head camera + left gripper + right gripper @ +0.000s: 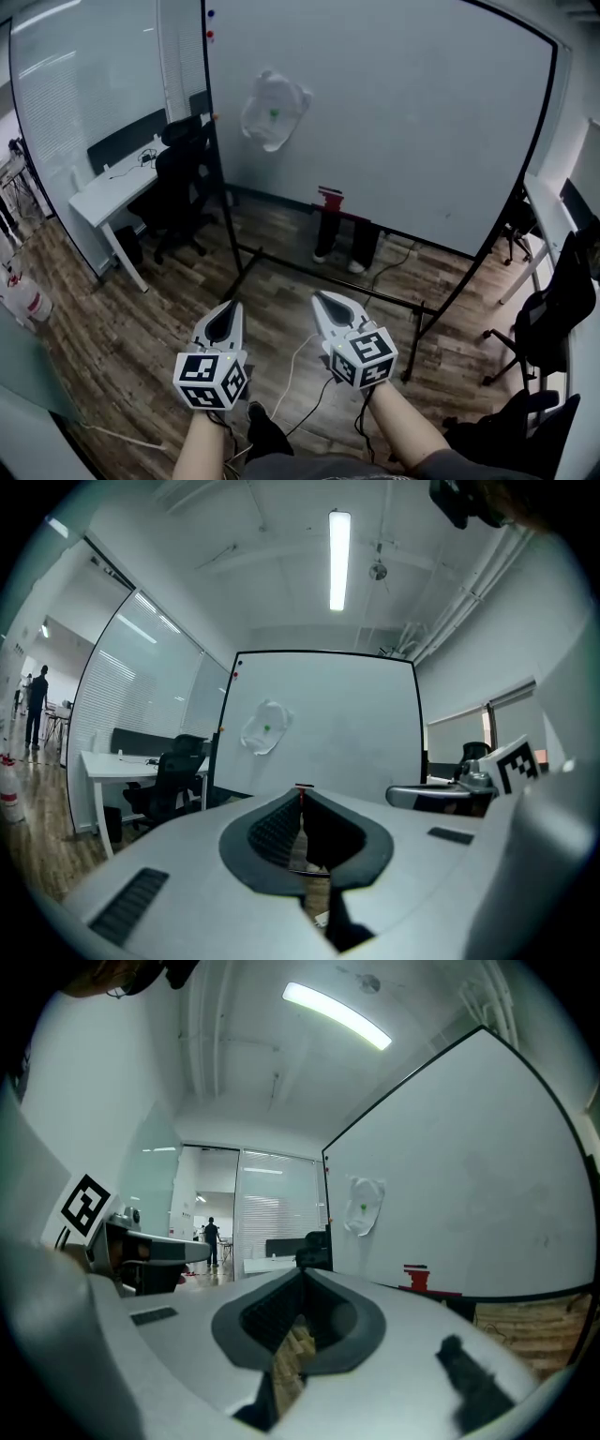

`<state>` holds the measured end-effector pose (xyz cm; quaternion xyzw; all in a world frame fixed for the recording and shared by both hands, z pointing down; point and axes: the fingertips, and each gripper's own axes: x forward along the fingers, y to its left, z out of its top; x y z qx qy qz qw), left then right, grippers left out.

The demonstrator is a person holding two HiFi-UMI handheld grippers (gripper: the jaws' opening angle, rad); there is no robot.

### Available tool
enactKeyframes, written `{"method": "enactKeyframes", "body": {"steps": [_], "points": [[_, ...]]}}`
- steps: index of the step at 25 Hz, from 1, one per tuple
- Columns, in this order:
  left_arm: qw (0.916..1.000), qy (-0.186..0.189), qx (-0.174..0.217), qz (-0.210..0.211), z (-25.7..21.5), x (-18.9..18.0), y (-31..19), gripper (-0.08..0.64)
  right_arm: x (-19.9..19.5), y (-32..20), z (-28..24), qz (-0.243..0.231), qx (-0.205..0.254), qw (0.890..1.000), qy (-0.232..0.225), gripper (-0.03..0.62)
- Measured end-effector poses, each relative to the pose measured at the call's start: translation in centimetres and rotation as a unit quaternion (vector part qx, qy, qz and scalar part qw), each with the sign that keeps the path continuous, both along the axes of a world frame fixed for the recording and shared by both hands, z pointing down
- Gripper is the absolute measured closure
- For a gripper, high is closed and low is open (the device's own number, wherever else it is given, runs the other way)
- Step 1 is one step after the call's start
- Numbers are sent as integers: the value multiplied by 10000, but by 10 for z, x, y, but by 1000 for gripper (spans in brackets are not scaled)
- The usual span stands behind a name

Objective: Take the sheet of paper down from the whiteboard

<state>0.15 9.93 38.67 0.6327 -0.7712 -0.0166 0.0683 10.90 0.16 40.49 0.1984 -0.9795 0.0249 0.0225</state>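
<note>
A crumpled white sheet of paper (273,110) hangs on the whiteboard (403,112), pinned by a green magnet (274,113). The left gripper view shows the sheet of paper (264,727) far ahead, and the right gripper view shows the sheet of paper (364,1205) off to the side on the slanting whiteboard (469,1194). My left gripper (225,313) and right gripper (323,302) are held side by side low in the head view, well short of the board. Both are shut with nothing between their jaws.
A black board stand (328,277) with floor bars is ahead. A person's legs (342,239) show behind the board, beside a red eraser (330,195). A white desk (112,192) and black chair (183,183) stand left, another chair (553,319) right. Cables (300,375) lie on the wooden floor.
</note>
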Motion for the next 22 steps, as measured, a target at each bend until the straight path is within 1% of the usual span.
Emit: {"method": "enactKeyframes", "body": {"steps": [6, 14, 18, 22], "points": [[9999, 33, 36, 123, -2, -59, -48, 538, -54, -44, -3, 146, 60, 9999, 44, 569], [9988, 121, -54, 463, -1, -137, -112, 538, -127, -103, -4, 494, -26, 9987, 123, 569], [9980, 133, -40, 612, -2, -175, -135, 538, -165, -123, -8, 628, 16, 9979, 141, 569], [9970, 171, -47, 754, -2, -209, -146, 538, -198, -129, -10, 722, 81, 9971, 211, 569]]}}
